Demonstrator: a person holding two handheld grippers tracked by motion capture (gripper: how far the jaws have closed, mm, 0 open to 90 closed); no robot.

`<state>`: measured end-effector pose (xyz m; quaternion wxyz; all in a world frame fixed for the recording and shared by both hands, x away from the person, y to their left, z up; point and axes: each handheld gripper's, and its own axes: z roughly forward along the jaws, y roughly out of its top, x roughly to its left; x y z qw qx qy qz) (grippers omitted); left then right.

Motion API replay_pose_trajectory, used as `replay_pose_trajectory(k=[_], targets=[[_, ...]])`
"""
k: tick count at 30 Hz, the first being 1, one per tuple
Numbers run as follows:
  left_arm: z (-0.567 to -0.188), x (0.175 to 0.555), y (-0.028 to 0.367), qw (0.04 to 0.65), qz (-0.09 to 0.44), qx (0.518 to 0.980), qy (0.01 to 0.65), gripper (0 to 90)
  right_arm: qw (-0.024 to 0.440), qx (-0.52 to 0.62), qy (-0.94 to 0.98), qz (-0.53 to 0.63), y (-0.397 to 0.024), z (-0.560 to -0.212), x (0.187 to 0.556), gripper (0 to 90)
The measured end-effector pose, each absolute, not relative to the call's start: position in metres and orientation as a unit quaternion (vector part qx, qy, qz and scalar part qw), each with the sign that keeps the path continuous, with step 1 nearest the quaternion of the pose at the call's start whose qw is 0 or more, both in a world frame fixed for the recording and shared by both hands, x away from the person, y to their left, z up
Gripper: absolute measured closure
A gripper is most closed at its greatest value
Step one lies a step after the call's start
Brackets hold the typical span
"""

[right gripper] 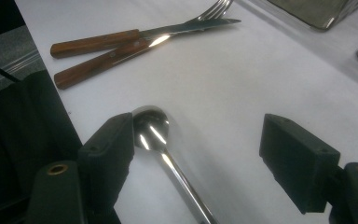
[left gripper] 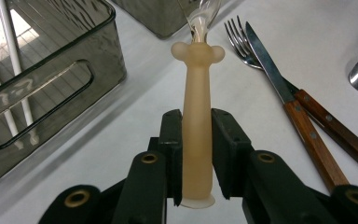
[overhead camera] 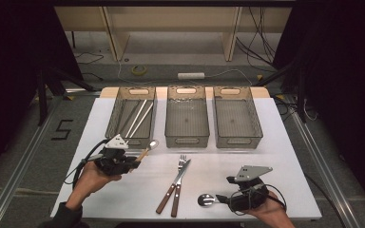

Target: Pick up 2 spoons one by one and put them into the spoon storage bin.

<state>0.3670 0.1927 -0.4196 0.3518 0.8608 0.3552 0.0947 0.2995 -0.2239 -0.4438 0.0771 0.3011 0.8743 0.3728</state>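
Note:
My left gripper (overhead camera: 134, 164) (left gripper: 196, 128) is shut on the peach-coloured handle of a spoon (left gripper: 196, 93). It holds the spoon above the white table with its shiny bowl (overhead camera: 153, 144) pointing toward the left bin (overhead camera: 116, 114). Near the front edge my right gripper (overhead camera: 221, 199) (right gripper: 200, 149) stands open. A metal spoon (overhead camera: 206, 199) (right gripper: 151, 128) lies on the table between its jaws, its bowl close beside the left finger (right gripper: 109, 149) and its handle running back toward the camera.
A wooden-handled fork (overhead camera: 177, 187) (left gripper: 240, 37) and knife (overhead camera: 171, 190) (left gripper: 279, 84) lie side by side mid-table. Three grey bins stand in a row at the back: the left one holds white chopsticks (overhead camera: 138, 116) (left gripper: 14, 56), with the middle (overhead camera: 187, 137) and right (overhead camera: 237, 137) bins beside it.

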Motion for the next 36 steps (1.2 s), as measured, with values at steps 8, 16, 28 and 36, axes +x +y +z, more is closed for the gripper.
replay_pose_trajectory(k=[8, 16, 28, 36], targets=[[-0.416, 0.369, 0.189, 0.377, 0.101, 0.839, 0.378, 74.5, 0.076, 0.304, 0.873, 0.373, -0.223, -0.445, 0.3, 27.3], [-0.412, 0.373, 0.178, 0.407, 0.103, 0.824, 0.381, 74.5, 0.073, 0.305, 0.873, 0.373, -0.223, -0.445, 0.3, 27.3], [-0.401, 0.397, 0.15, 0.44, 0.104, 0.807, 0.38, 74.5, 0.073, 0.306, 0.872, 0.374, -0.224, -0.446, 0.302, 27.3], [-0.396, 0.413, 0.142, 0.458, 0.1, 0.793, 0.389, 74.6, 0.073, 0.307, 0.872, 0.375, -0.225, -0.446, 0.302, 27.3]])
